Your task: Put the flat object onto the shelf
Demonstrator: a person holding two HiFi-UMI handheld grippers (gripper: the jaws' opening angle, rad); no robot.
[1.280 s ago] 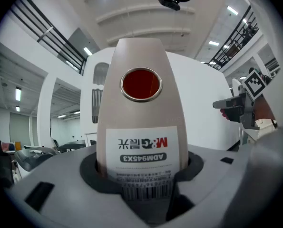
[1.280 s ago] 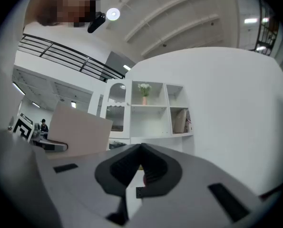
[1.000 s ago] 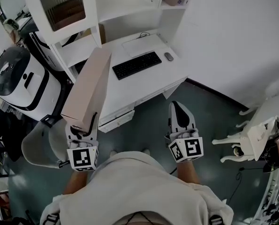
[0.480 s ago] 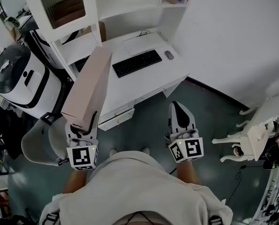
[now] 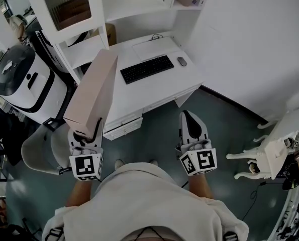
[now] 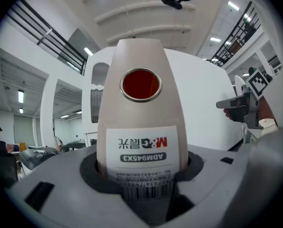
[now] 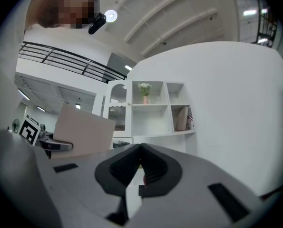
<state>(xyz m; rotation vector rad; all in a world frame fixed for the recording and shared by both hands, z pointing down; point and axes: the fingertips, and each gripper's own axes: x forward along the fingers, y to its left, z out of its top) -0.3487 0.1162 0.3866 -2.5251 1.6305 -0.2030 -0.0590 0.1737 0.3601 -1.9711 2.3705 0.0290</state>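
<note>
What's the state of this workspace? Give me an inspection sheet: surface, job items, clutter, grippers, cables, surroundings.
Surface: white desk.
Job's things: beige file box, off the desk; white shelf unit above the desk.
Clutter: keyboard and mouse on the desk.
Grippers: left gripper shut on the file box; right gripper shut, empty.
Cables: one thin cable at the desk's back.
Surroundings: white chair at right; black-and-white machine at left.
</note>
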